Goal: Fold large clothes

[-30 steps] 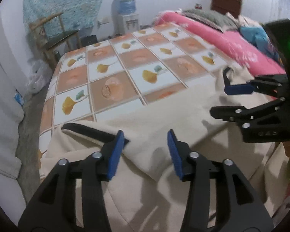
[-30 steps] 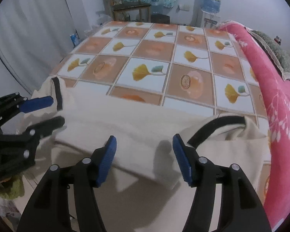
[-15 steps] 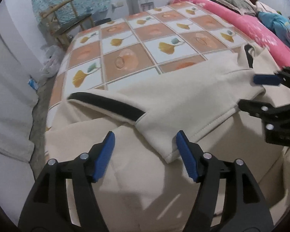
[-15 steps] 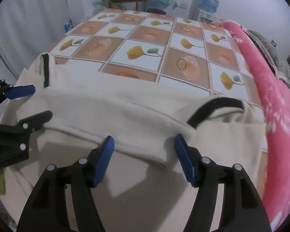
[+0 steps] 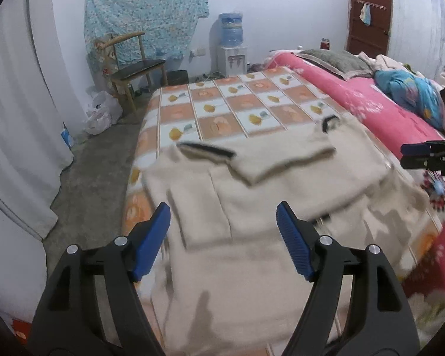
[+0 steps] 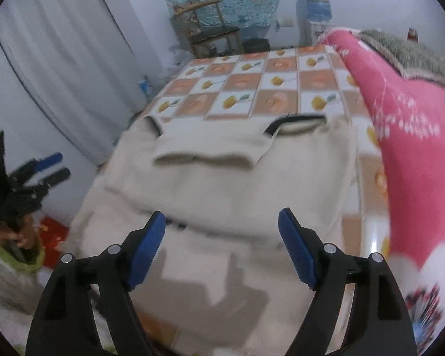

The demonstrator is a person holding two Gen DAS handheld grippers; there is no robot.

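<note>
Two Tools Up, Sleeves Folded, Hem Waiting

Two sleeves lie folded across the chest of the cream garment (image 5: 281, 178), their black cuffs (image 5: 206, 149) pointing inward. It is spread on the near end of the bed, over the tiled-pattern sheet (image 5: 237, 109), with the lower part hanging toward the camera off the bed edge. Motion blur softens the cloth's detail in both views.

Left tool (image 5: 222, 231) hangs above the lower body of the garment, blue pads spread wide, nothing between them. Right tool (image 6: 221, 241) does the same on its side, wide apart and empty. Neither touches the fabric.

Judging by the layout, the sleeve stage looks finished and the lengthwise fold comes next. That calls for both tools to drop to the bottom hem, one at each corner, pinch it, and carry it up toward the collar evenly so the tucked sleeves don't slide out.

Beside the garment runs a pink blanket (image 6: 406, 136); beyond the bed stand a wooden chair (image 5: 133, 68) and a water dispenser (image 5: 230, 47).
</note>
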